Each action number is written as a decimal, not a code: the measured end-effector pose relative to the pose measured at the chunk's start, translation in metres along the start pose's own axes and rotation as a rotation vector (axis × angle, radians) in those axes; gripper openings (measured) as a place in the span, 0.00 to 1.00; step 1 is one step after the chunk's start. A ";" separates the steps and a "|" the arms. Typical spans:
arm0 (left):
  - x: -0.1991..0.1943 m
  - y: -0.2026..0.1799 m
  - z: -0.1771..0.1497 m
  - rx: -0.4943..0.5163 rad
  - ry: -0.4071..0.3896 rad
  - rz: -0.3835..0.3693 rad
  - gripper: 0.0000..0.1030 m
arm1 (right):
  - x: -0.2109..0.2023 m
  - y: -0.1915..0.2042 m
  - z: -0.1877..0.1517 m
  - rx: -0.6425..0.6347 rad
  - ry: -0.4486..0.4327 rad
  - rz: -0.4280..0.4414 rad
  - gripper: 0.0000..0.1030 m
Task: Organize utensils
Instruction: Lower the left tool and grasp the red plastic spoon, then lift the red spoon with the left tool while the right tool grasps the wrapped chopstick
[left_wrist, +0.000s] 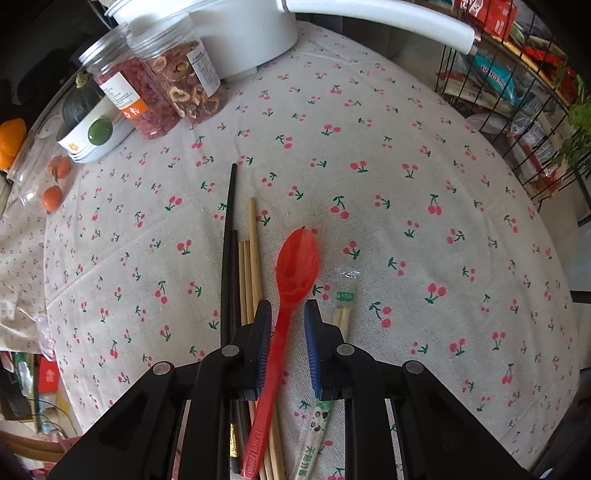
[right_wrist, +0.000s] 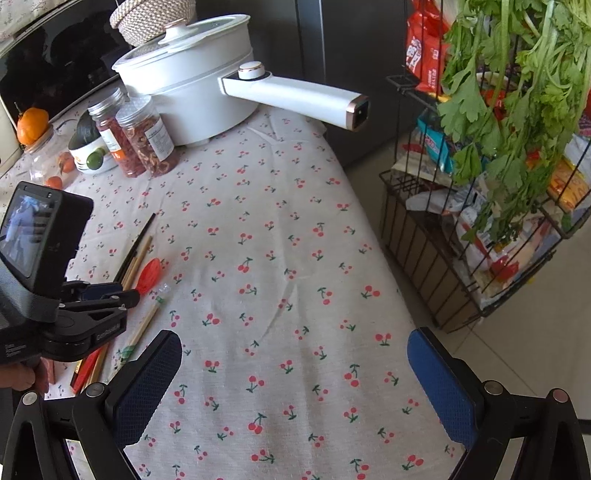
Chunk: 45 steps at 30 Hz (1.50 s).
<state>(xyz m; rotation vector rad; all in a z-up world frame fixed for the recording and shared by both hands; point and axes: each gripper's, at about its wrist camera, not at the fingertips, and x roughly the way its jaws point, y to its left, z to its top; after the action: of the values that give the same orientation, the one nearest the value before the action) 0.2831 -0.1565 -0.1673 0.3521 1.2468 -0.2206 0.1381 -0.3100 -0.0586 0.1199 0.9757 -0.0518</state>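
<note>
A red plastic spoon (left_wrist: 299, 258) lies on the cherry-print tablecloth (left_wrist: 406, 221), bowl pointing away. My left gripper (left_wrist: 287, 306) points steeply down over its handle. The handle runs between the blue pads; the left pad touches it and a gap shows at the right pad (left_wrist: 311, 332). Black chopsticks (left_wrist: 229, 236) and wooden chopsticks (left_wrist: 253, 251) lie just left of the spoon, and a paper-wrapped pair (left_wrist: 341, 317) just right. The right wrist view shows the spoon (right_wrist: 149, 275), the left gripper (right_wrist: 110, 295) above it, and my right gripper (right_wrist: 293, 336) open wide over bare cloth.
A white electric pot (right_wrist: 192, 74) with a long handle (right_wrist: 295, 96) stands at the table's far end, beside two clear jars (left_wrist: 177, 85), a tin (left_wrist: 92, 136) and oranges (left_wrist: 51, 197). A black wire rack (right_wrist: 443, 258) of packets and leafy greens (right_wrist: 517, 92) stands past the table's right edge.
</note>
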 end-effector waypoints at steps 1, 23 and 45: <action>0.003 0.001 0.002 0.007 0.008 0.006 0.18 | 0.000 0.001 0.000 -0.004 0.001 0.002 0.98; -0.077 0.001 -0.025 0.012 -0.183 -0.039 0.09 | 0.010 0.019 -0.002 -0.043 0.044 -0.007 0.98; -0.200 0.078 -0.167 -0.130 -0.619 -0.155 0.09 | 0.057 0.098 -0.017 -0.103 0.140 0.019 0.98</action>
<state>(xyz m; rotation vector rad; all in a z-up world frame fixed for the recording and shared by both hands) 0.1013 -0.0262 -0.0120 0.0592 0.6702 -0.3487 0.1658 -0.2100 -0.1081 0.0384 1.1145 0.0244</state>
